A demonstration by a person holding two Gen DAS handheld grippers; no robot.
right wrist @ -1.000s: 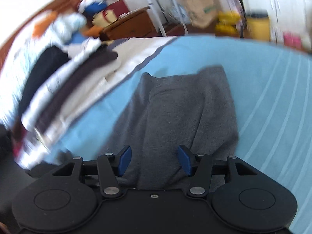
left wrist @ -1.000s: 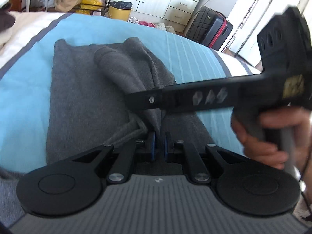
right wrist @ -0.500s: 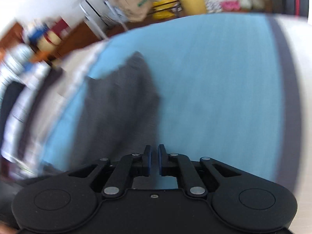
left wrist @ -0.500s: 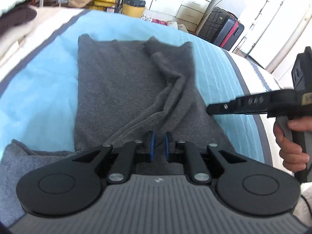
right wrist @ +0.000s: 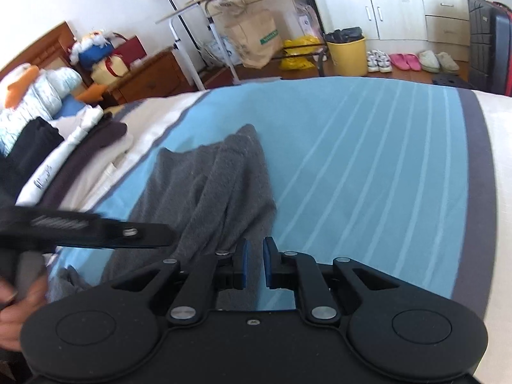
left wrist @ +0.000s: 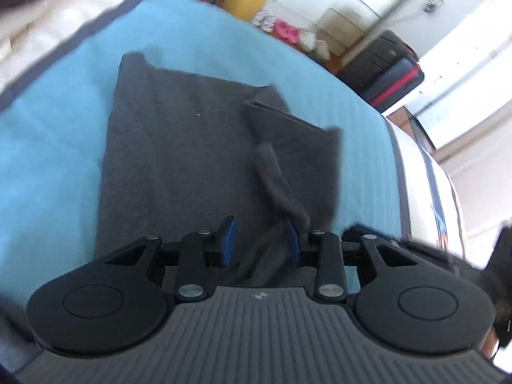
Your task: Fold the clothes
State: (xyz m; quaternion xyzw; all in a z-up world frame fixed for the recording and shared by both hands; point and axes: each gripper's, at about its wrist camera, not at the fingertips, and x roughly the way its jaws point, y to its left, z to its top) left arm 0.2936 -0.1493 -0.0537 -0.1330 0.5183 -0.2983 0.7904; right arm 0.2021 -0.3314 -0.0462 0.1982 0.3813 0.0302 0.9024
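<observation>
A dark grey sweater (left wrist: pixel 179 160) lies flat on the light blue bed sheet (left wrist: pixel 48 147). One sleeve (left wrist: pixel 275 176) is folded in over its right side and runs down to my left gripper (left wrist: pixel 260 240). That gripper is open; the sleeve's end rests against the right pad and nothing is clamped. In the right wrist view the sweater (right wrist: pixel 204 192) shows lengthwise folds. My right gripper (right wrist: pixel 255 262) is shut with nothing between its pads, just off the sweater's right edge over the sheet (right wrist: pixel 368 176). The left gripper's finger (right wrist: pixel 128 232) reaches in from the left.
Folded clothes are stacked (right wrist: pixel 73 147) along the bed's left side. A grey and white border (right wrist: pixel 480 192) marks the bed's right side. Beyond the bed stand a yellow bin (right wrist: pixel 347 54), a suitcase (left wrist: pixel 384 73), slippers (right wrist: pixel 406 60) and cabinets.
My left gripper was shut on the sweater's fabric and has now opened, leaving the sleeve lying on the body. My right gripper shut a second ago and has swung back beside the sweater.
</observation>
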